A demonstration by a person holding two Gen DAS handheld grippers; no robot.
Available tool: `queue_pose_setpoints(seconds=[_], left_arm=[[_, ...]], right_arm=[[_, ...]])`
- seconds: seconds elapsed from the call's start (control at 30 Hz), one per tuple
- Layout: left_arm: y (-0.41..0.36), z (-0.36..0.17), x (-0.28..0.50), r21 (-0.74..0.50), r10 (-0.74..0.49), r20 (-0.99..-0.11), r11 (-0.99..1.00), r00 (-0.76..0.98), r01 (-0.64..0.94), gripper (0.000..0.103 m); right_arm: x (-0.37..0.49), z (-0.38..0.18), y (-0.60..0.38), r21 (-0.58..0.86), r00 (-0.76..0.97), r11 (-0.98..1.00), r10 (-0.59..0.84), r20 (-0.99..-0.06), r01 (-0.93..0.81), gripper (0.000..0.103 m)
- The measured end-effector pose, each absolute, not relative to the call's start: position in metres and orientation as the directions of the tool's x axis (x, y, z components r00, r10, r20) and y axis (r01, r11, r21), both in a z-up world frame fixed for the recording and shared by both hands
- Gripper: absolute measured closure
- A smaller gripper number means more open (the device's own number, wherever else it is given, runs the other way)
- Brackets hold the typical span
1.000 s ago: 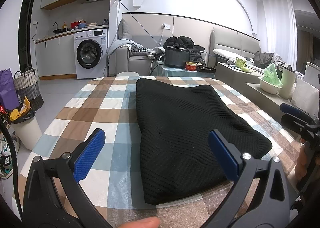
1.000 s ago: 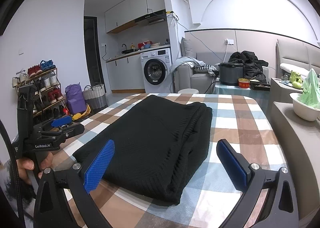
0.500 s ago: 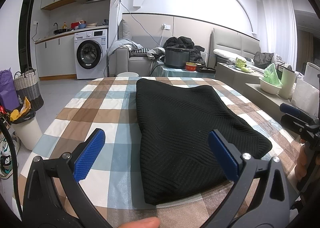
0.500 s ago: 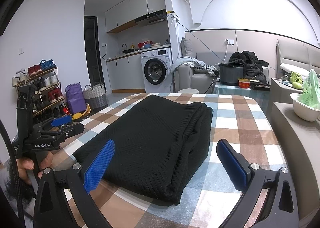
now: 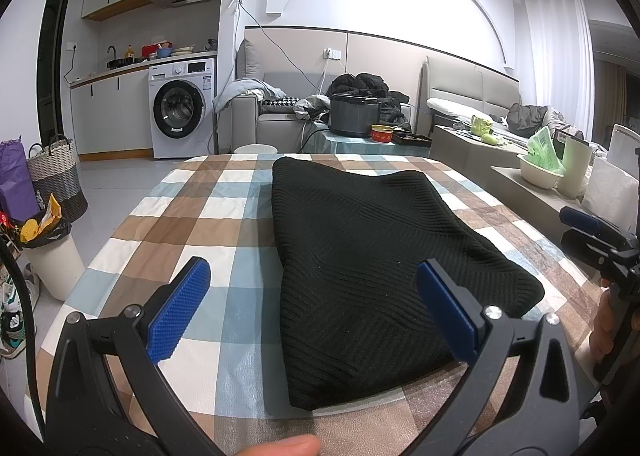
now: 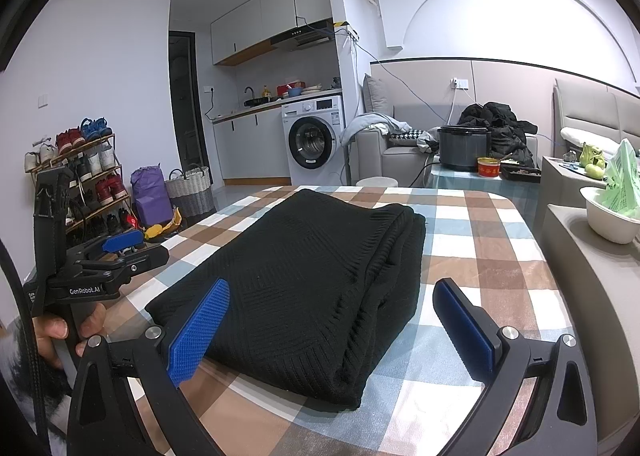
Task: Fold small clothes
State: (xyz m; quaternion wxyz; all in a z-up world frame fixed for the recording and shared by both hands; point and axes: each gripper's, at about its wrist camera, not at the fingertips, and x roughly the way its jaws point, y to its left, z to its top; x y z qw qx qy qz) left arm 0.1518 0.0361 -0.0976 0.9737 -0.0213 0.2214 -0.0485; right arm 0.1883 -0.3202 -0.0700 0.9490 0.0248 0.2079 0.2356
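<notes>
Low in each frame, the left gripper (image 5: 312, 308) and right gripper (image 6: 340, 326) hover level, jaws apart, over the folded sweater (image 5: 376, 256); nothing has shifted since earlier.

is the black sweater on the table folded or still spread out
Folded. The black sweater lies as a compact bundle, with stacked layers showing along its right edge.

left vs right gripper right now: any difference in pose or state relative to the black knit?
The left gripper sits at the black knit's near left corner, one pad over the checked tablecloth, the other over the fabric. The right gripper faces the stacked folded edge at the knit's near right corner, its outer pad over the cloth. Shared: both are open, empty, held low near the table edge, not gripping the knit.
</notes>
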Motion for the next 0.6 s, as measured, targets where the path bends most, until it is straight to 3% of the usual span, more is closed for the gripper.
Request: queue_pose_setpoints(seconds=[0.6], left_arm=[[0.0375, -0.0967, 0.1528, -0.057, -0.103, -0.424, 0.995, 0.900, 0.087, 0.001]], right_arm=[[0.1905, -0.0715, -0.3202, 0.141, 0.799, 0.887, 0.458, -0.389, -0.440, 0.000]])
